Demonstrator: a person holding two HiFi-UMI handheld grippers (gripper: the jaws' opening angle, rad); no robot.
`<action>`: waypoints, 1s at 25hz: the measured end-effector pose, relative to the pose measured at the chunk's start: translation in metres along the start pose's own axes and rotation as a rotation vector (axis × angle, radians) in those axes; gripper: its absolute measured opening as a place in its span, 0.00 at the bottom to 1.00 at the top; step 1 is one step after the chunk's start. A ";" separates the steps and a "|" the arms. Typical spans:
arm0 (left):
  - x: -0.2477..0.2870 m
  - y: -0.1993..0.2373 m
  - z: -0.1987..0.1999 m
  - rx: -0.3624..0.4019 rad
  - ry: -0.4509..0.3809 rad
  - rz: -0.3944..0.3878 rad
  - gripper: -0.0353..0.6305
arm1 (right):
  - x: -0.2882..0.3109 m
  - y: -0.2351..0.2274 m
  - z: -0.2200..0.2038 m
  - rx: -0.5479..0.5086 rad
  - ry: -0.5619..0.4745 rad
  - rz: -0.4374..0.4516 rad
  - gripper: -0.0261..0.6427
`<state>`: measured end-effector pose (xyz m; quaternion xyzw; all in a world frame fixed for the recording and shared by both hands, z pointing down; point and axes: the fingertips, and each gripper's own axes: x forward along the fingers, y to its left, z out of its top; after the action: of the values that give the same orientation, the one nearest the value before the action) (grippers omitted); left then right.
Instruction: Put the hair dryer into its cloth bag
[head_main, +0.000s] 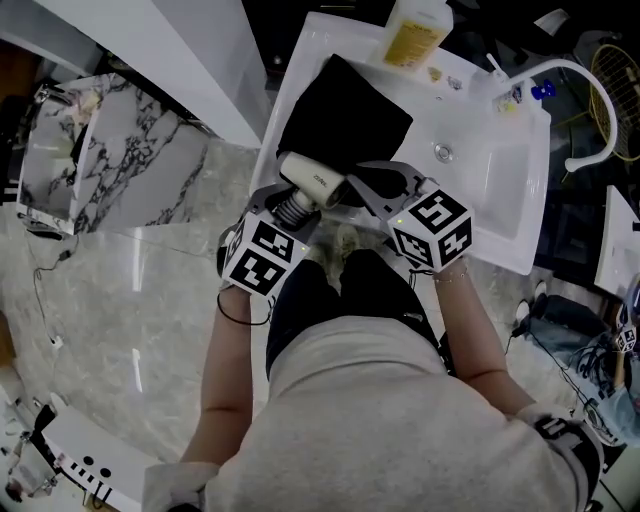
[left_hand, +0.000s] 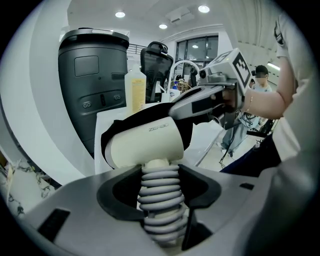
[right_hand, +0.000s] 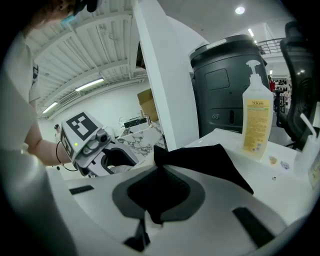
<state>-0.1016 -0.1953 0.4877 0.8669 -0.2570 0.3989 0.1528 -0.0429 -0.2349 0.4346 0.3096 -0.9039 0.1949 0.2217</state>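
L gripper (left_hand: 160, 176) grips hair dryer (left_hand: 145, 142); R gripper (right_hand: 157, 174) pinches cloth bag (right_hand: 205, 162) edge (on sink (head_main: 492, 190)).

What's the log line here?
left gripper: shut on hair dryer | right gripper: shut on cloth bag | stage: hair dryer at bag mouth

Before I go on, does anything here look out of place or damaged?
Nothing stands out. The left gripper holds the dryer by its ribbed neck, and the right gripper pinches the edge of the bag, which lies on the sink.
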 end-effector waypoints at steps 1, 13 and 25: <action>0.000 0.001 0.001 -0.009 -0.002 0.003 0.39 | 0.001 0.000 0.001 0.004 0.000 0.006 0.06; 0.013 0.013 0.011 -0.082 0.032 0.050 0.39 | 0.008 0.006 0.005 -0.017 0.033 0.089 0.06; 0.040 0.012 0.010 0.086 0.235 0.037 0.39 | 0.019 0.004 -0.003 -0.010 0.070 0.170 0.06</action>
<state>-0.0805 -0.2233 0.5124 0.8149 -0.2360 0.5113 0.1370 -0.0582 -0.2394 0.4458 0.2239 -0.9194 0.2194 0.2376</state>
